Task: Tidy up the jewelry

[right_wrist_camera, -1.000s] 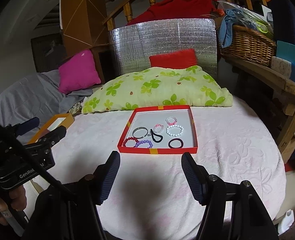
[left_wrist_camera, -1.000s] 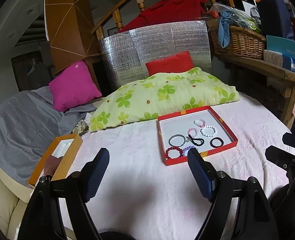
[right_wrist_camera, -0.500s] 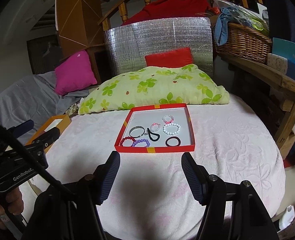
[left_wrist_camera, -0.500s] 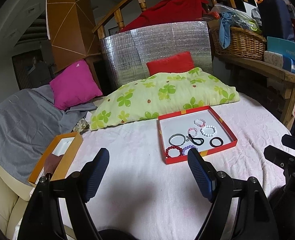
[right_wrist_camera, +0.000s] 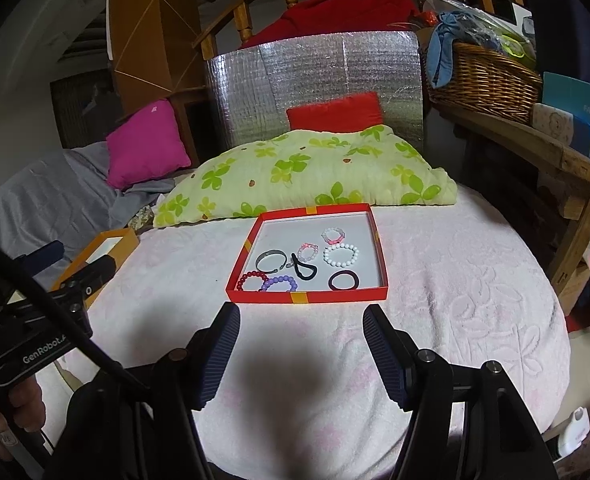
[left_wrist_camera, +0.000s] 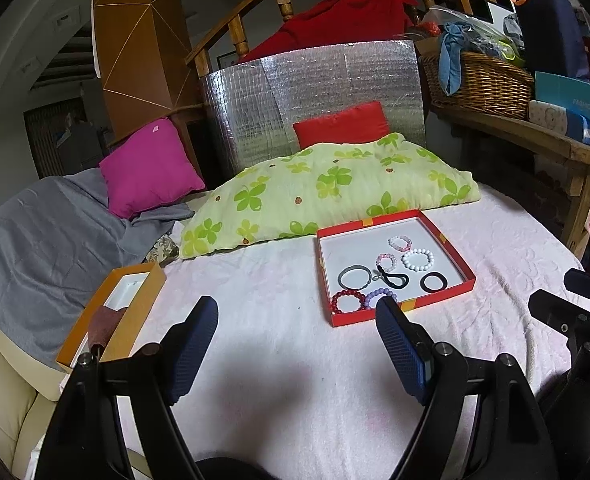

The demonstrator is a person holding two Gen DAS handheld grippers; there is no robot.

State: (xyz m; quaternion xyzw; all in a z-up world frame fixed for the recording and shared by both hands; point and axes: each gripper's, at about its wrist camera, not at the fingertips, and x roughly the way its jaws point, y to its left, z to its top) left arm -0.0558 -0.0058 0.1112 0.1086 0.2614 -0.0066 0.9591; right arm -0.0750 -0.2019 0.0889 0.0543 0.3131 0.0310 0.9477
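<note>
Both grippers parked over the bedspread

Left gripper (left_wrist_camera: 297,318) and right gripper (right_wrist_camera: 301,326) gape apart, holding nothing — bracelets sit in the red tray (right_wrist_camera: 307,297).

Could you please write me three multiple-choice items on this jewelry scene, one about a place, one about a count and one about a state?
1. Where do the bracelets lie?
A. In the shallow red cardboard tray
B. In the narrow orange cardboard box
C. On the green clover-print pillow

2. How many rings of white beads are there?
A. One
B. Three
C. Five

3. How do the right tongs stand?
A. Shut on a bracelet
B. Open, holding nothing
C. Shut, holding nothing

Key:
1 A: every bracelet sits inside the tray's red walls.
2 A: only the white bead bracelet is all white.
3 B: bare pink bedspread shows between the spread fingers.
</note>
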